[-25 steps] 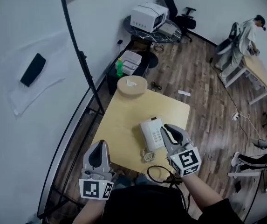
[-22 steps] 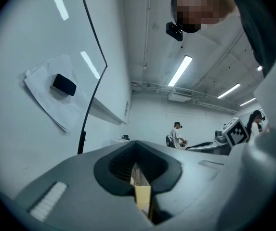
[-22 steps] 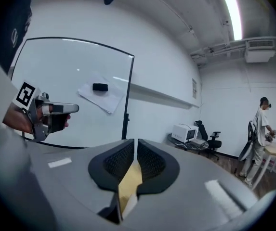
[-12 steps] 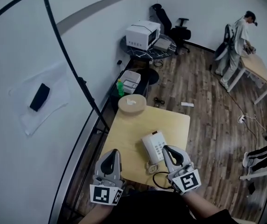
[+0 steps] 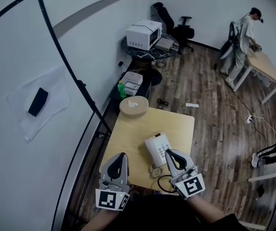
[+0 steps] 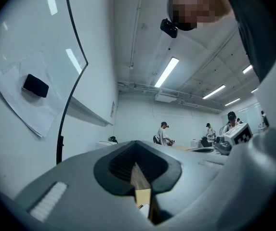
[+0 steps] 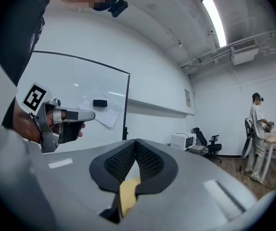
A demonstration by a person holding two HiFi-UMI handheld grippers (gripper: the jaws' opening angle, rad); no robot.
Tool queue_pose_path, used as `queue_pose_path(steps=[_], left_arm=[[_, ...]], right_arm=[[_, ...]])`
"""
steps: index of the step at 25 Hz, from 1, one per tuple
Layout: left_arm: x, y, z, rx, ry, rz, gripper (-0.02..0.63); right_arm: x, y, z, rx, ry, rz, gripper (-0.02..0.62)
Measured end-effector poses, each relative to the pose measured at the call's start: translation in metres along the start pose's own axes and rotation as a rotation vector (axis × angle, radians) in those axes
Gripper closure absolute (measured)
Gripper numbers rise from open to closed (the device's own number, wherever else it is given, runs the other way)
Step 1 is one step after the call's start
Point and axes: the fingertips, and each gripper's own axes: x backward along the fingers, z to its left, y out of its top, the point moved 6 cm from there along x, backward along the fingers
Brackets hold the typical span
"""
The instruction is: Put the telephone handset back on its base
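Observation:
A white telephone (image 5: 157, 149) lies on the wooden table (image 5: 128, 134), its handset resting along the left of the base and its coiled cord (image 5: 153, 169) trailing off the near edge. My right gripper (image 5: 169, 153) hovers just right of the phone's near end, shut and holding nothing; its pads meet in the right gripper view (image 7: 136, 141). Over the table's near left corner is my left gripper (image 5: 120, 156), also shut and empty (image 6: 135, 144). The left gripper (image 7: 56, 121) also shows in the right gripper view.
A round wooden box (image 5: 134, 105) sits at the table's far edge. Behind it stand a green bottle (image 5: 123, 88), a white machine (image 5: 141, 32) and an office chair (image 5: 181, 28). A person (image 5: 243, 32) stands at a desk (image 5: 263, 66) far right. A black cable (image 5: 164, 182) hangs near me.
Both grippers have drawn back from the telephone toward the table's near edge, and the head view has lifted. The telephone has not moved.

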Motion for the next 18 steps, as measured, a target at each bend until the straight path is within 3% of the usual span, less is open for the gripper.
queue_pose_path(steps=[18], left_arm=[[0.0073, -0.0045, -0.0035, 0.030, -0.006, 0.000, 0.606]], right_arm=[[0.0028, 0.0064, -0.0018, -0.036, -0.017, -0.026, 0.588]])
